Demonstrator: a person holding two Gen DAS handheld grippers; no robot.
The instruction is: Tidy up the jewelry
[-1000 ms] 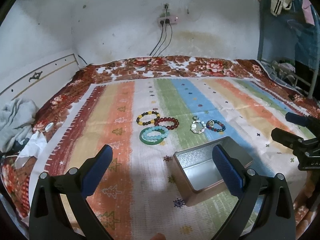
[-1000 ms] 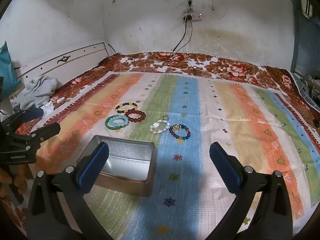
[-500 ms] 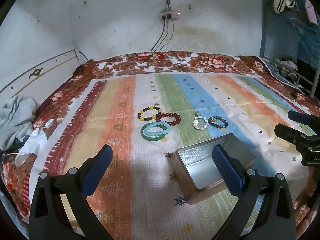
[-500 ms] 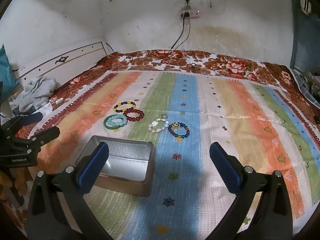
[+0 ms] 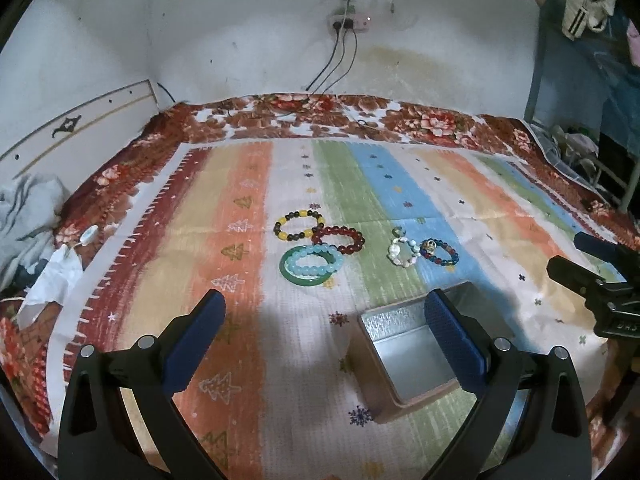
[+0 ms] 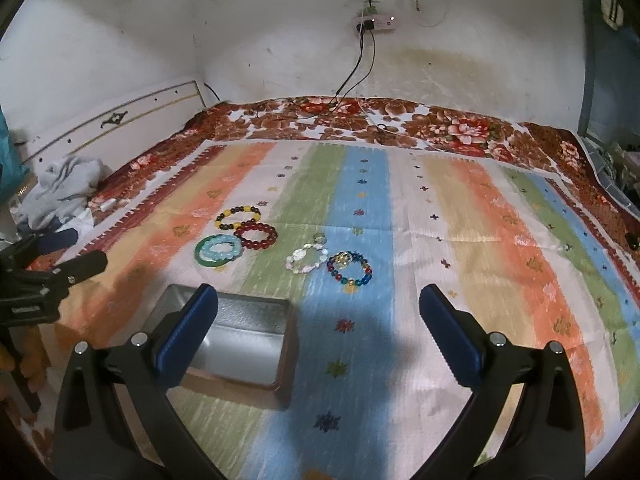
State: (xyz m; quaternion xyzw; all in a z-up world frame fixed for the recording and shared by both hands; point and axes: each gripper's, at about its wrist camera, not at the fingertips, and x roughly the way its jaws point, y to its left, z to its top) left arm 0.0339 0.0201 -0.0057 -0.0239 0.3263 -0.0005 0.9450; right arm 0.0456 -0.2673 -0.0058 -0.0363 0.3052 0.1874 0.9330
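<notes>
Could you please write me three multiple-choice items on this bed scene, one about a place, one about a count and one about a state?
1. Where is the metal tin?
A) nearer the cameras than the bracelets
B) against the wall
C) on the grey clothes

2. How many beaded bracelets lie on the striped cloth?
A) two
B) five
C) nine

3. The left gripper is:
A) shut on a bracelet
B) open, holding nothing
C) inside the tin

Answers:
1 A, the tin sits in front of them.
2 B, five beaded loops show.
3 B, its fingers are spread apart.

Small pale lettering seen on body of right gripper in left wrist view and of left gripper in right wrist view; too blurred to be read. No other text found.
</notes>
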